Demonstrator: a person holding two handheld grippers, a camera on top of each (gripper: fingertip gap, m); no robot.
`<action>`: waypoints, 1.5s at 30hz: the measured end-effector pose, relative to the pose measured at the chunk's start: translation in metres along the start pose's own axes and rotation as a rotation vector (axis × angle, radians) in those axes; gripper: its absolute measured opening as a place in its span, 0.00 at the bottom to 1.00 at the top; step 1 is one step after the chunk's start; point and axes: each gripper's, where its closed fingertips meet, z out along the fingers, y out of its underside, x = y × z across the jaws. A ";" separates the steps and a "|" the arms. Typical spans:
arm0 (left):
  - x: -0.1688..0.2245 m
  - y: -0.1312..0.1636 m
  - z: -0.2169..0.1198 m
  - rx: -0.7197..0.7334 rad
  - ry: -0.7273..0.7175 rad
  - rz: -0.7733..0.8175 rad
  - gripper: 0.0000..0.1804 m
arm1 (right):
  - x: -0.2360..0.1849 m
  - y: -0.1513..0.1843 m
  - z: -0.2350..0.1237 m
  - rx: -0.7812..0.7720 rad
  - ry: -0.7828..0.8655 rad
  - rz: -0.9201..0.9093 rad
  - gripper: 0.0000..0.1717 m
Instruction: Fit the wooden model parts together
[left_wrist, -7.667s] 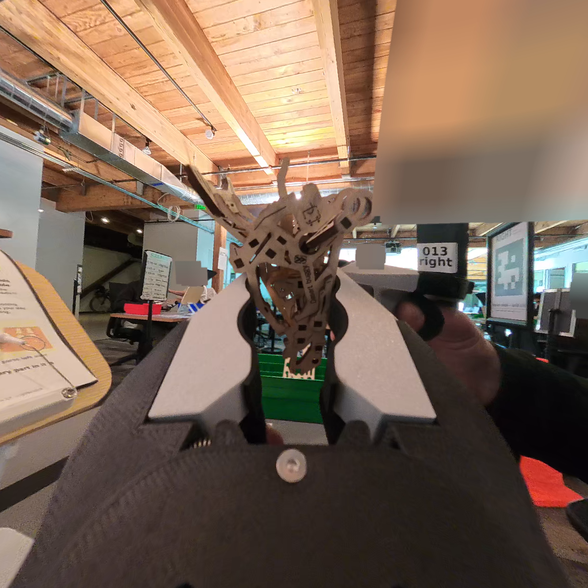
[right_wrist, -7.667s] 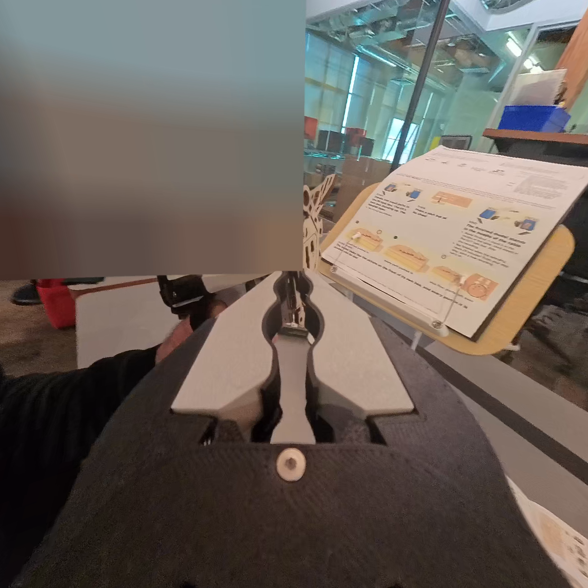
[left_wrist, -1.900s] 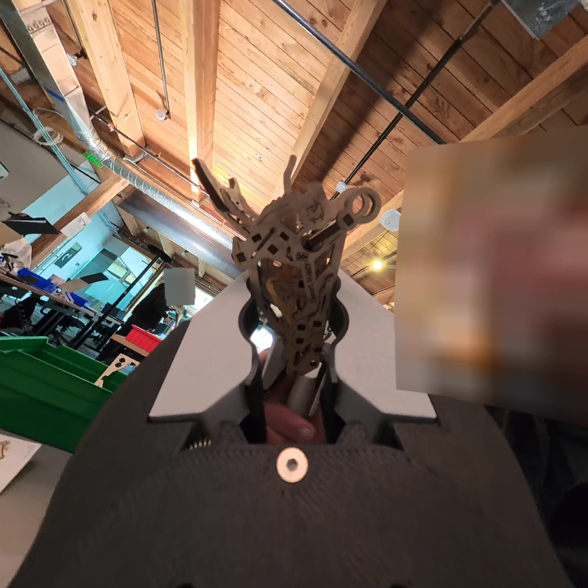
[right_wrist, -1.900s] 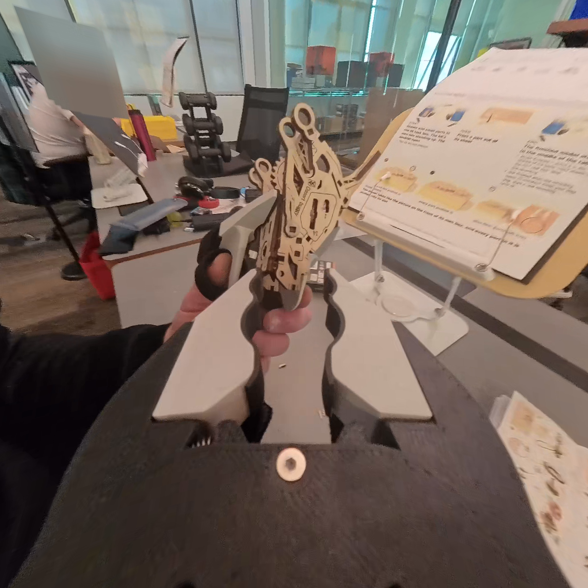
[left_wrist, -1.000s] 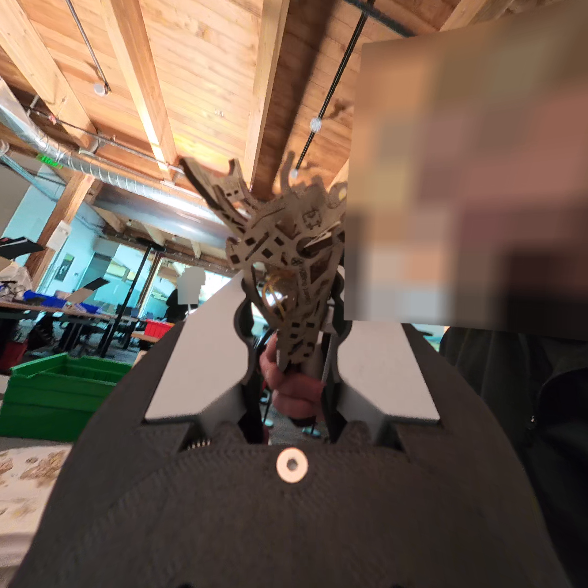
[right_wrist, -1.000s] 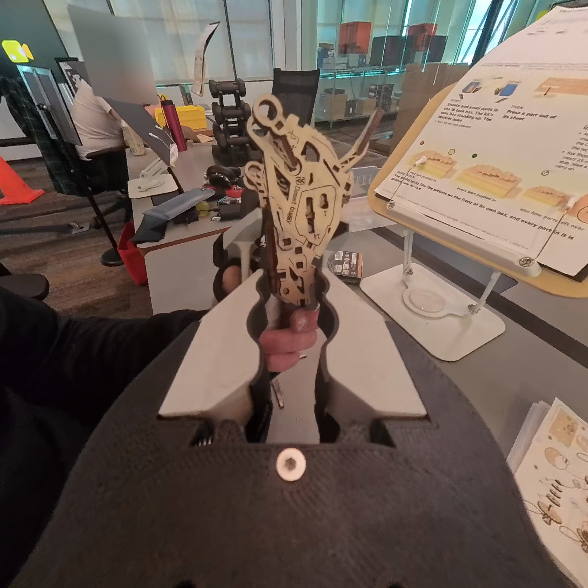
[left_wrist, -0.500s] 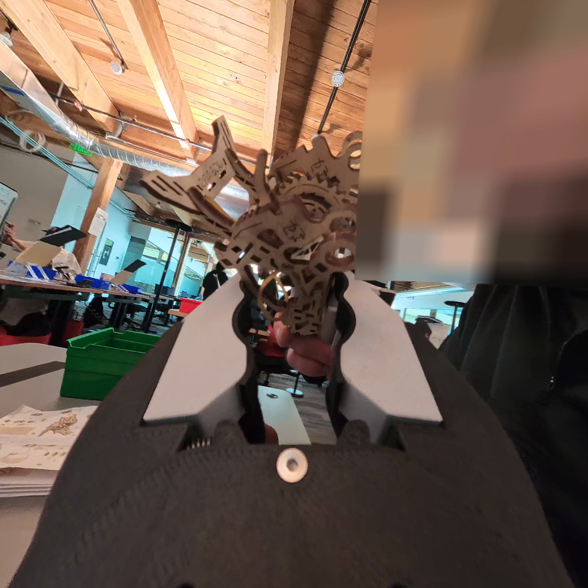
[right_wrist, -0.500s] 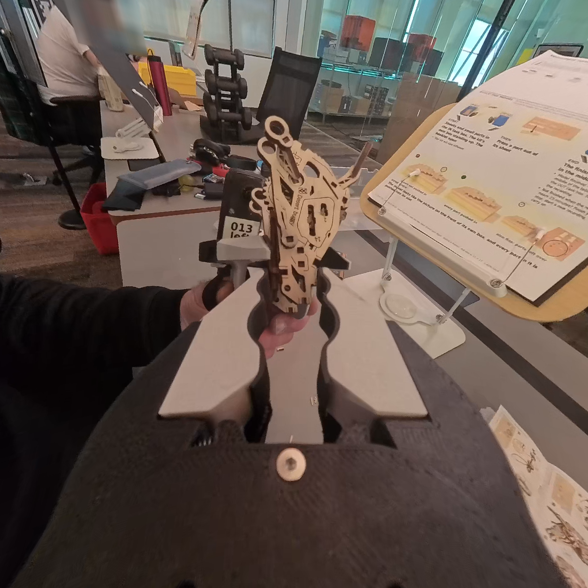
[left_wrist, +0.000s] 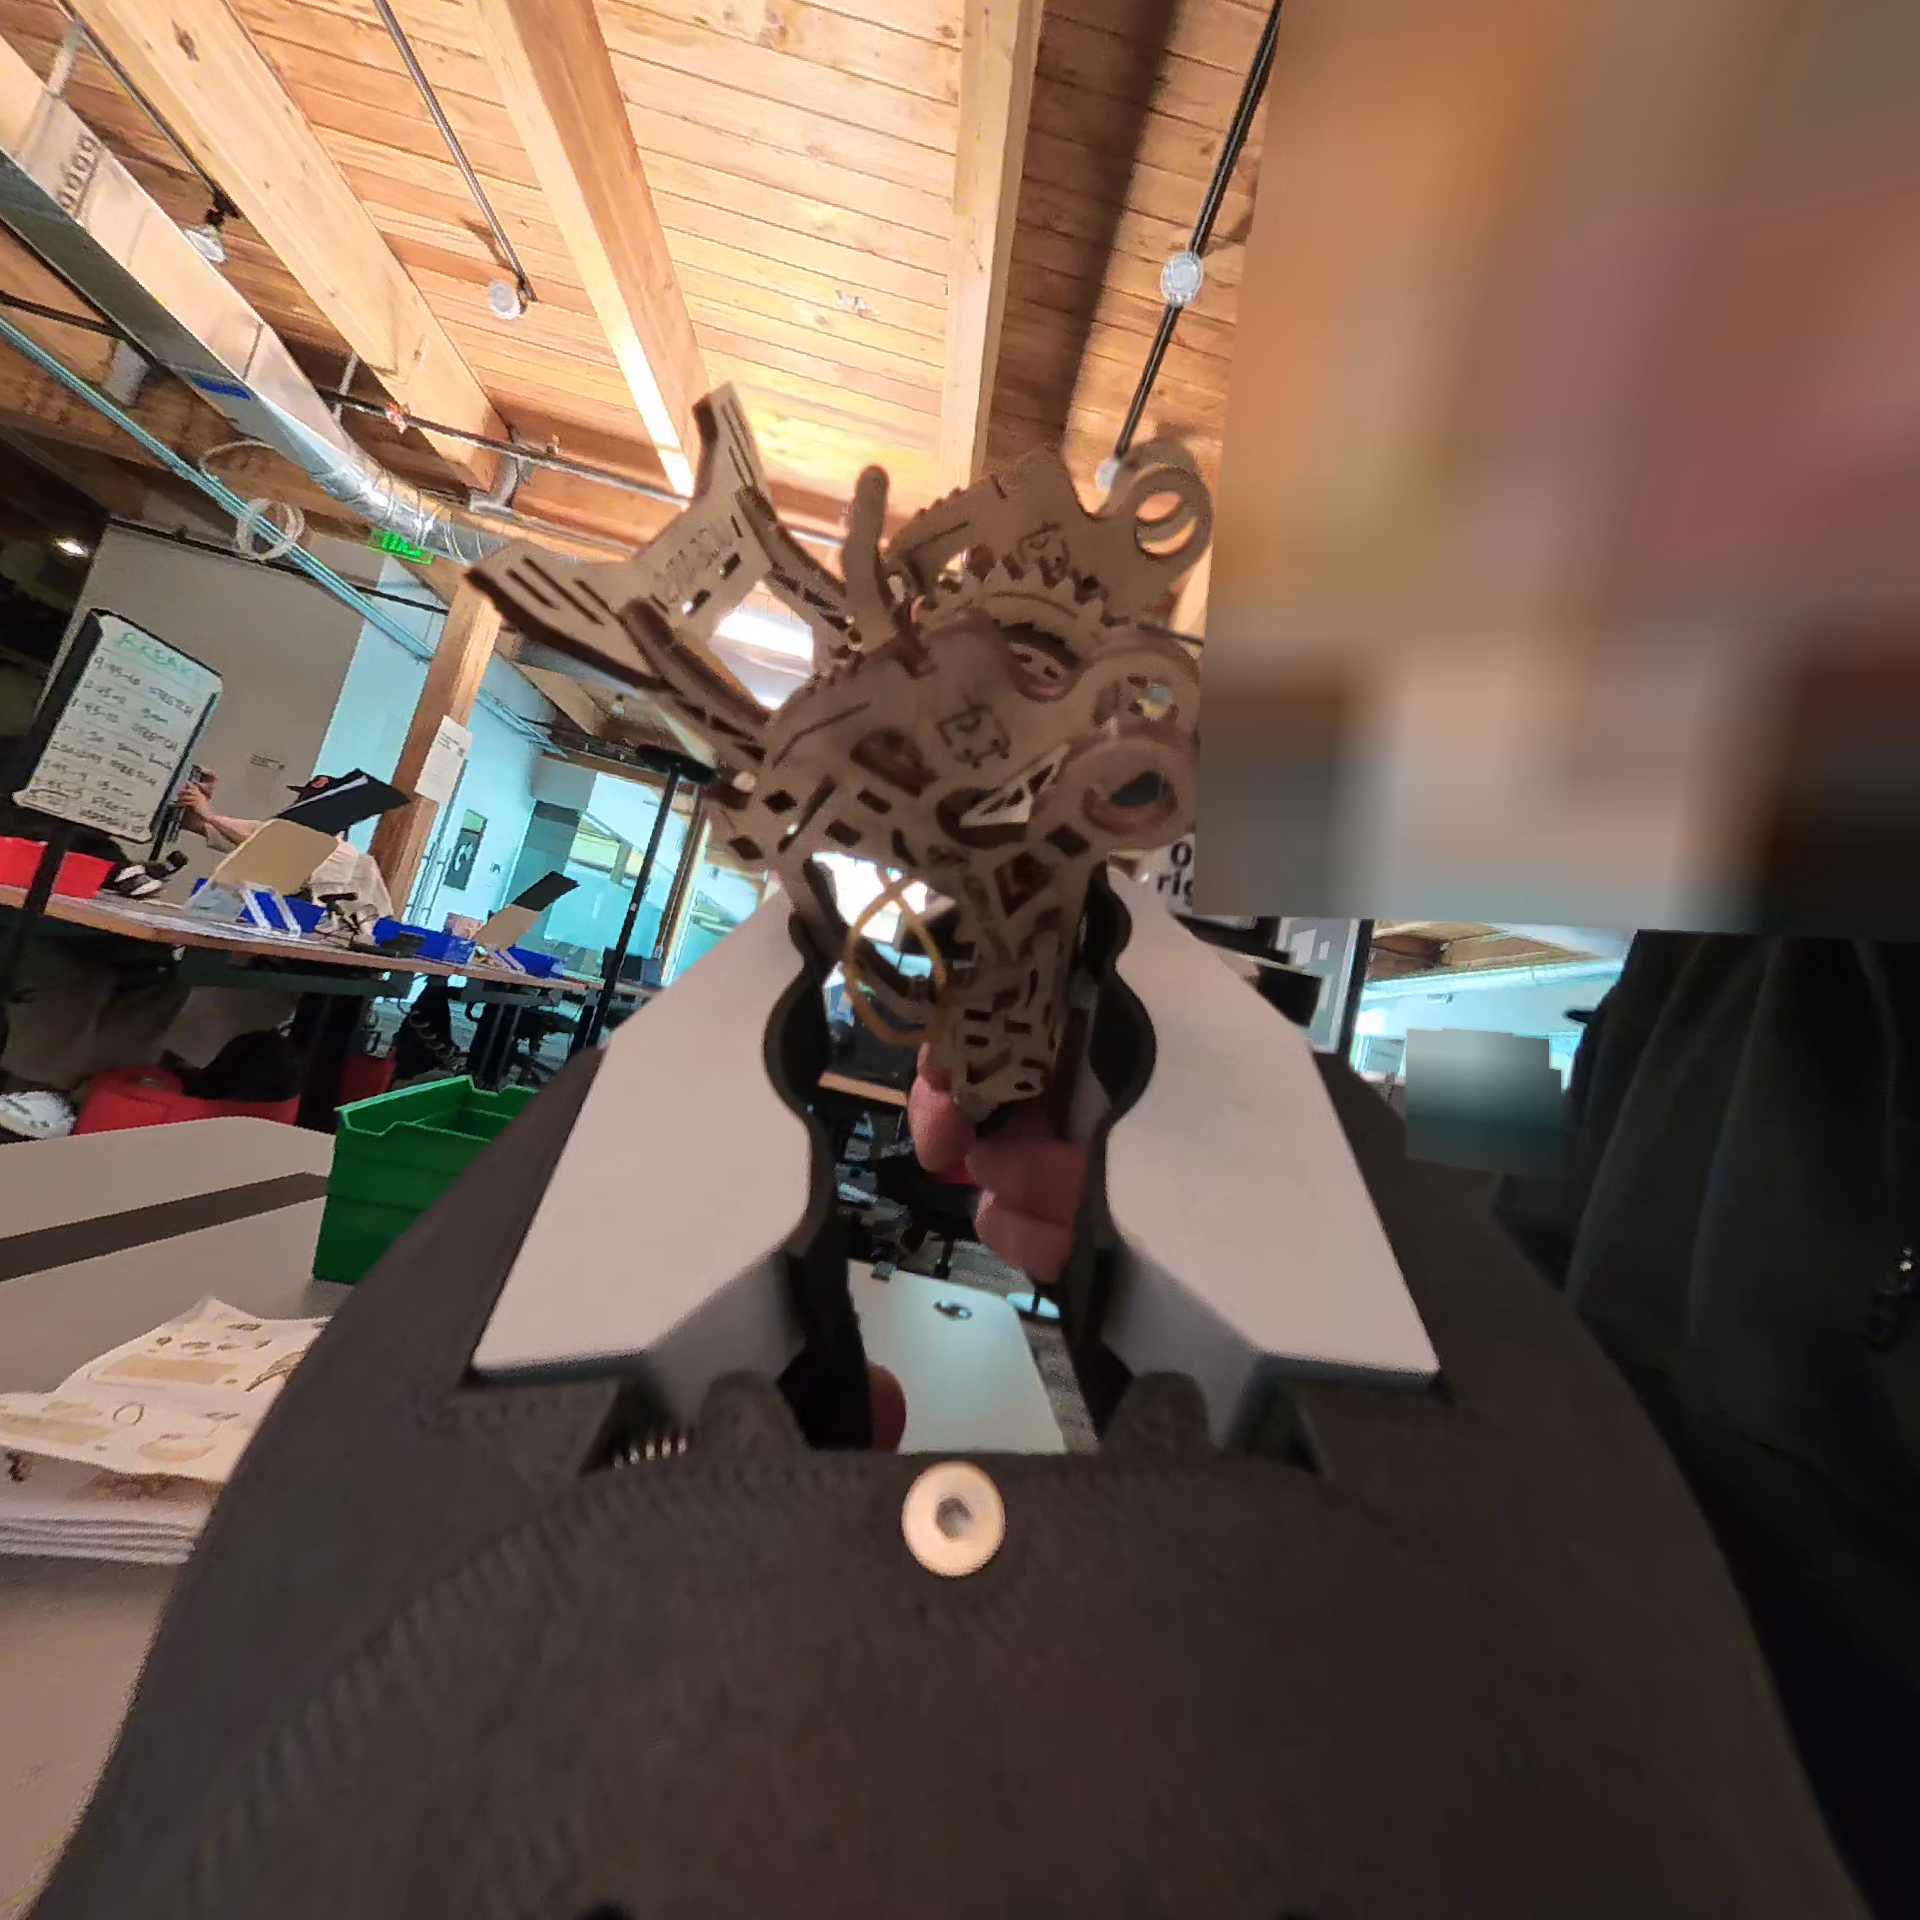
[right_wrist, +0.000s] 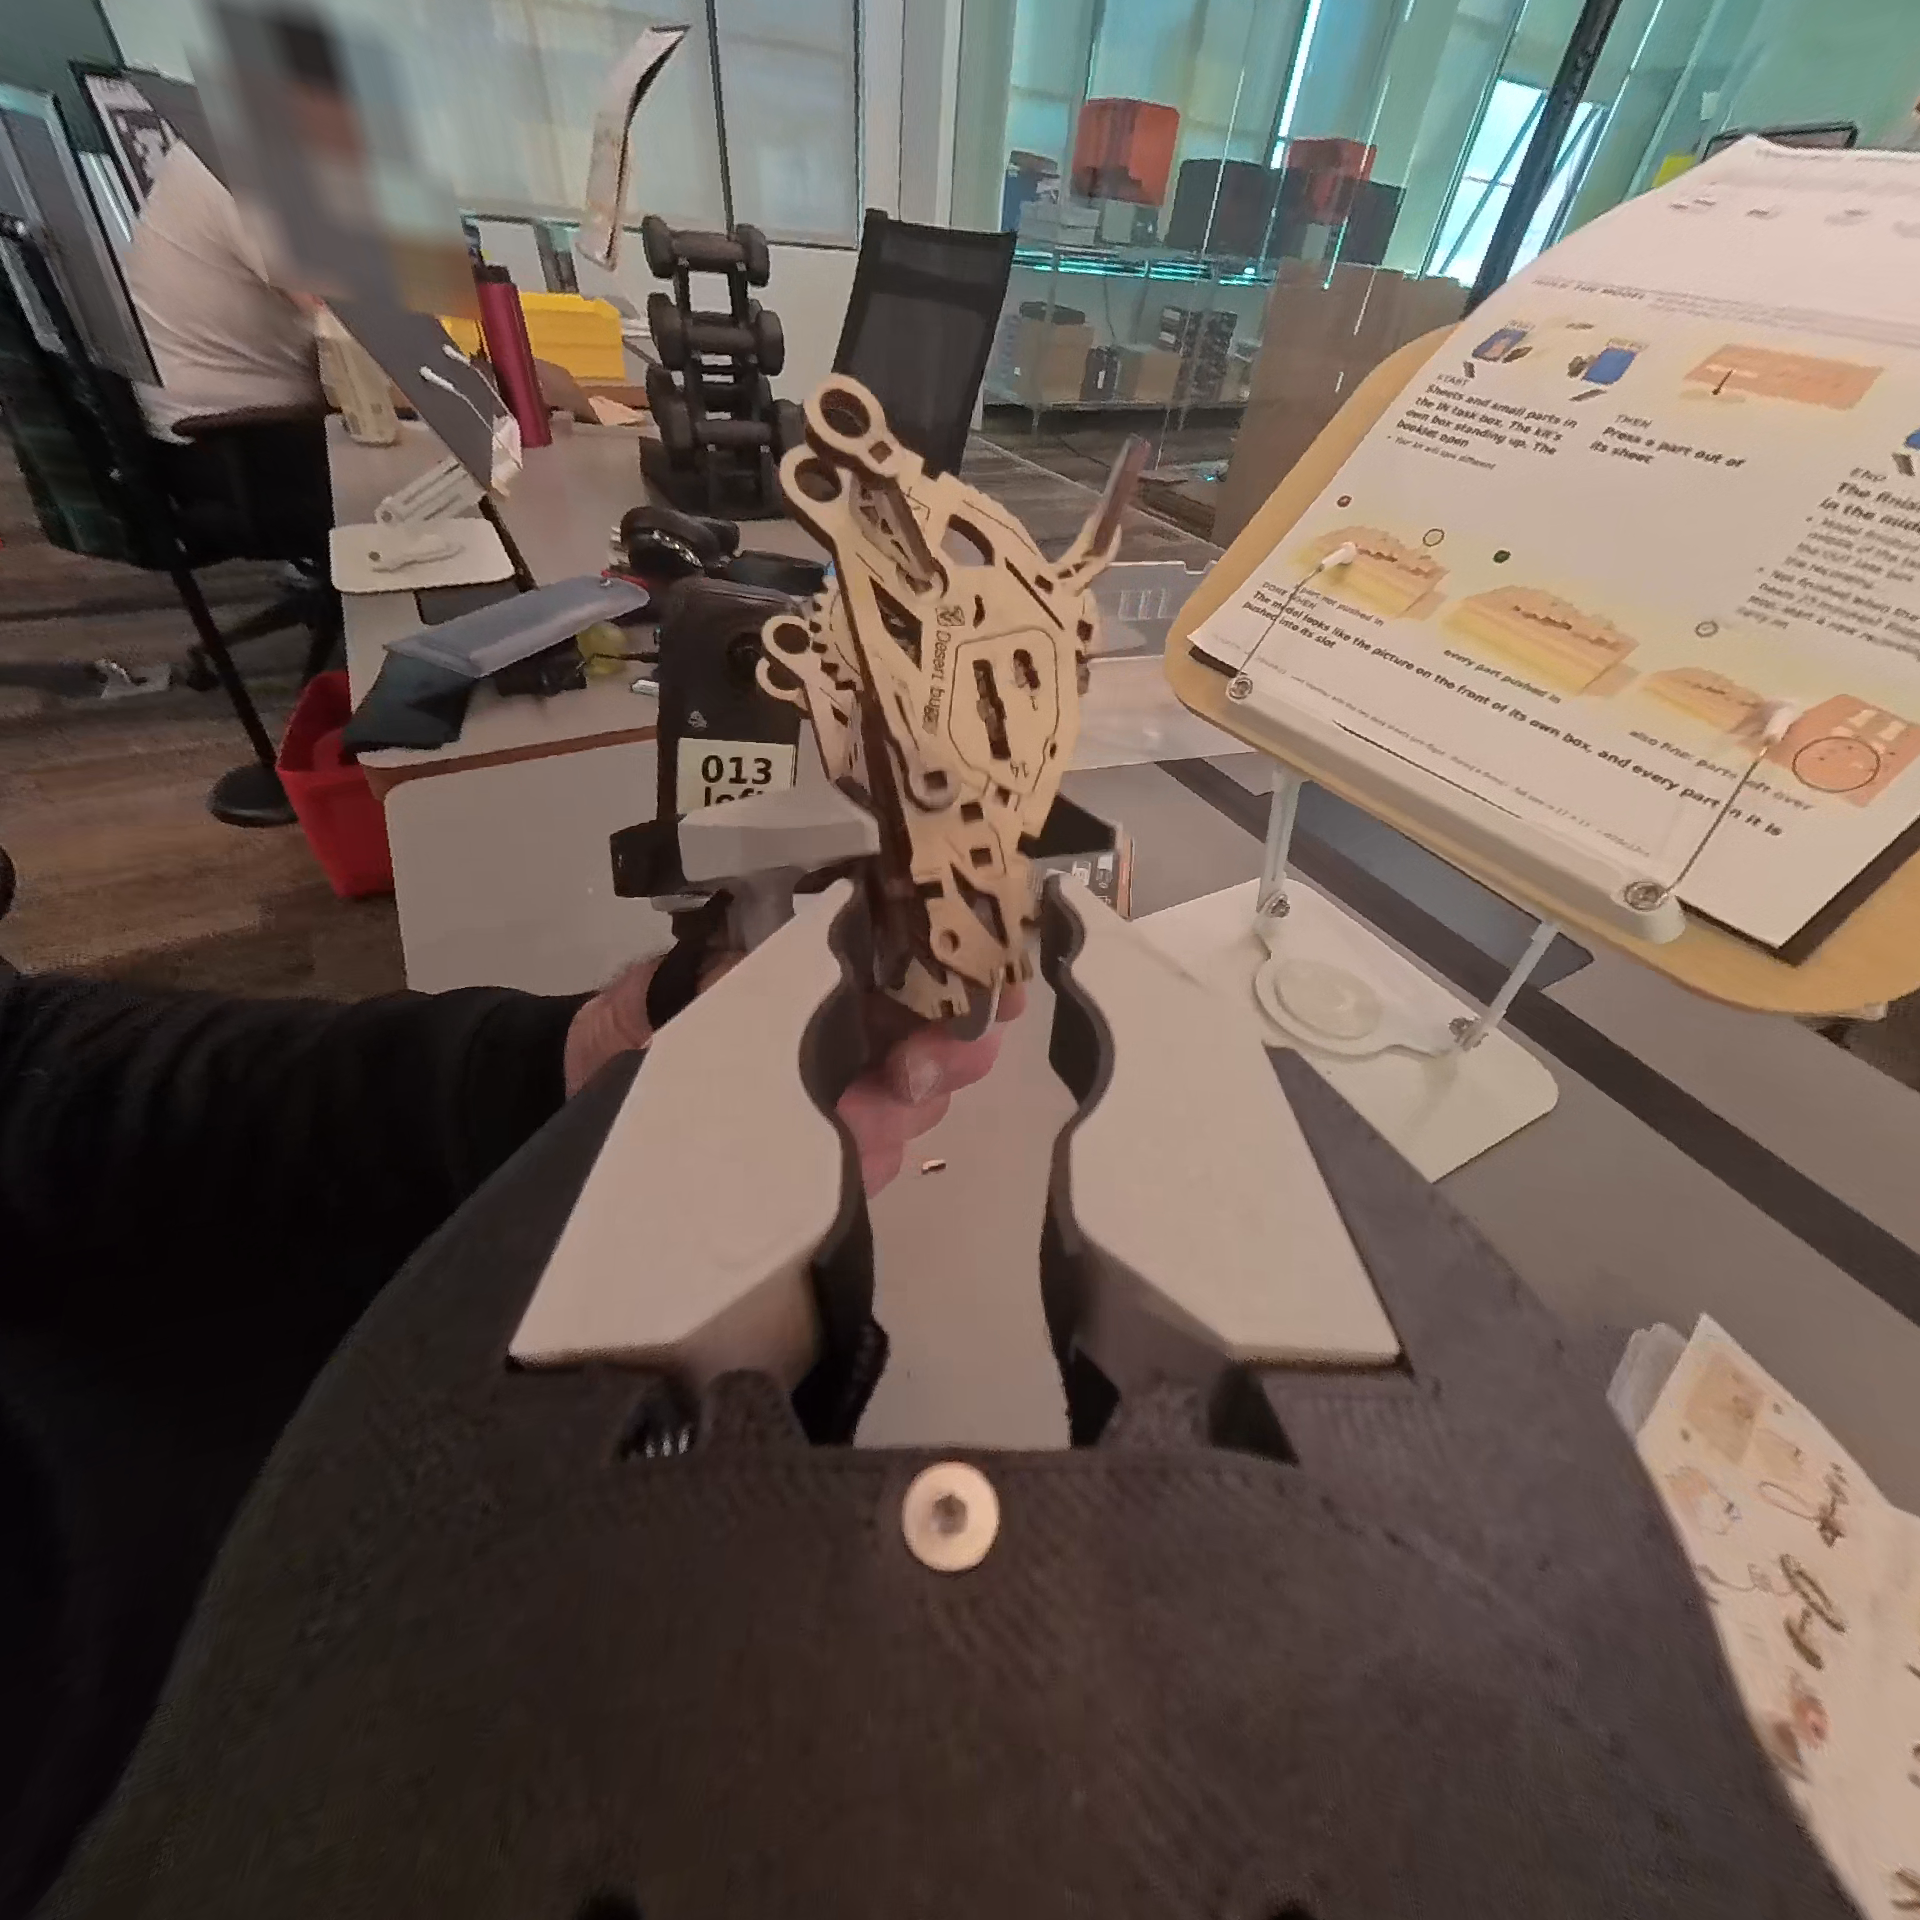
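Desk: grey surface, below and to the right of the right gripper's jaws.

Instruction board: tilted on a white stand, on the desk to the right of those jaws and beyond them.

Green bin: on the desk, left of the left gripper's jaws and farther out. A stack of printed sheets lies nearer, also to their left.

Wooden model: I find it raised clear of the desk, roughly upright, with its lower end between both pairs of jaws and its upper part rising well past the tips.

Right gripper: jaws clenched on the model's lower end, one on each face.

Left gripper: jaws set wider and clamped on the same model across its broader sides. The view is blurred, so I cannot confirm how firmly.

Hand: bare fingertips sit against the model's bottom edge, just behind the right jaws' tips.

Rubber band: a loose loop hanging from the model, between the left jaws near their left tip.
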 end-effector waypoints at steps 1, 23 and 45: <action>0.000 -0.001 0.000 0.006 -0.001 -0.009 0.26 | -0.001 0.000 -0.001 0.007 -0.011 0.020 0.16; -0.006 0.005 -0.002 -0.005 -0.039 0.028 0.25 | 0.003 0.003 0.000 -0.040 0.028 -0.022 0.15; -0.010 0.009 -0.003 -0.042 -0.052 -0.034 0.23 | 0.010 0.002 -0.005 0.037 -0.082 0.024 0.16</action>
